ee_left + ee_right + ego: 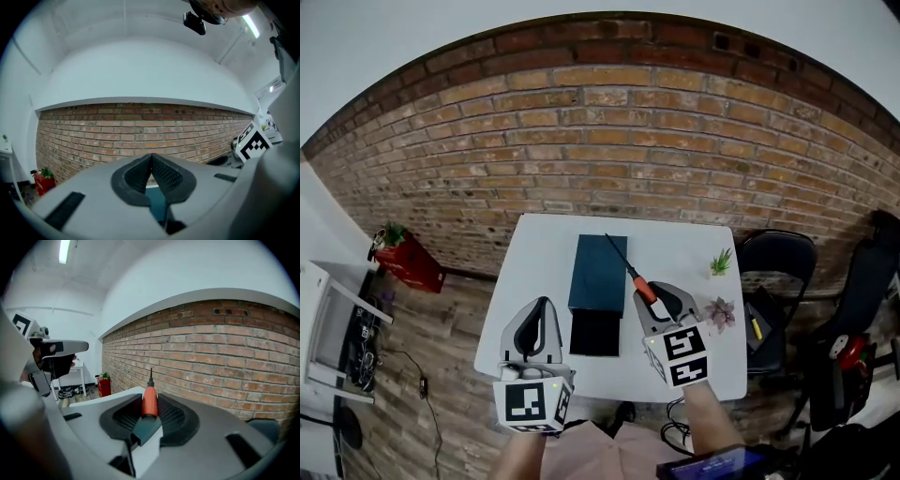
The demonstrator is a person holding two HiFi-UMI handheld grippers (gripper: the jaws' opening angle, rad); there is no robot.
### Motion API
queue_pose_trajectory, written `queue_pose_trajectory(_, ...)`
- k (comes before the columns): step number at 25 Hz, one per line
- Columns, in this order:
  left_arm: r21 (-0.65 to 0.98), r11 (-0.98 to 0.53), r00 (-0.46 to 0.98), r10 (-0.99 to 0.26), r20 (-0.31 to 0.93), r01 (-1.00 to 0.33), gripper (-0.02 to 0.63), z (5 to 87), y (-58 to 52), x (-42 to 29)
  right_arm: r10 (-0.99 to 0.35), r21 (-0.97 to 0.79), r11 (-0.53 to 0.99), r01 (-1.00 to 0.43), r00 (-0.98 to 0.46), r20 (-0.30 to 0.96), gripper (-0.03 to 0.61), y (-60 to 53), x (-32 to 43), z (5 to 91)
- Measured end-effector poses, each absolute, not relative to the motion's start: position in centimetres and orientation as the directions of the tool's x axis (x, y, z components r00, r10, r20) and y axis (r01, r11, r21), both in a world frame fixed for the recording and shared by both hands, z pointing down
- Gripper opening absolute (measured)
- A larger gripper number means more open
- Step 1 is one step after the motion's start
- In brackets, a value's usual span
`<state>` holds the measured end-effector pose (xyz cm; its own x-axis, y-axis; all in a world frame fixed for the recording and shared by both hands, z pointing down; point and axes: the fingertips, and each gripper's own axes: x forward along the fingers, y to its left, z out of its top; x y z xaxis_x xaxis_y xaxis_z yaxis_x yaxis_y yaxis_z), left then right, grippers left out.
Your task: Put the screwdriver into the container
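A screwdriver with an orange handle and a thin dark shaft is clamped in my right gripper, which is shut on the handle. Its shaft points away toward the brick wall, over the right edge of the dark blue container. In the right gripper view the orange handle sits between the pads of my right gripper with the tip up. My left gripper hovers left of the container, shut with nothing in it. In its own view the left gripper has its pads meeting, and the container shows below.
The container stands mid-way on a white table, with a black block against its near end. Two small plants sit at the table's right edge. A black chair stands right, a red box on the floor left.
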<state>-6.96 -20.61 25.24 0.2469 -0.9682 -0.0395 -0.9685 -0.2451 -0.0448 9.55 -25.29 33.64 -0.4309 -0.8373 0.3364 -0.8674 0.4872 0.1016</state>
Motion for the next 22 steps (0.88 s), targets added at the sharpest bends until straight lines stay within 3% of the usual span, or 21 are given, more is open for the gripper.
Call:
queue_pose_trajectory(10, 0.002, -0.216, 0.216, -0.976, 0.007, -0.976, 0.011, 27.1, -17.7, -13.3, -0.799, 0.105, 0.509, -0.855, -0.423, 0.428, 0.104, -22.3, 4.8, 36.8)
queue_pose_trajectory(22, 0.052, -0.272, 0.276, -0.955, 0.109, -0.961, 0.011, 32.0, -14.8, -14.6, -0.742, 0.063, 0.479, -0.876, -0.366, 0.563, 0.104, -16.2, 3.7, 43.8)
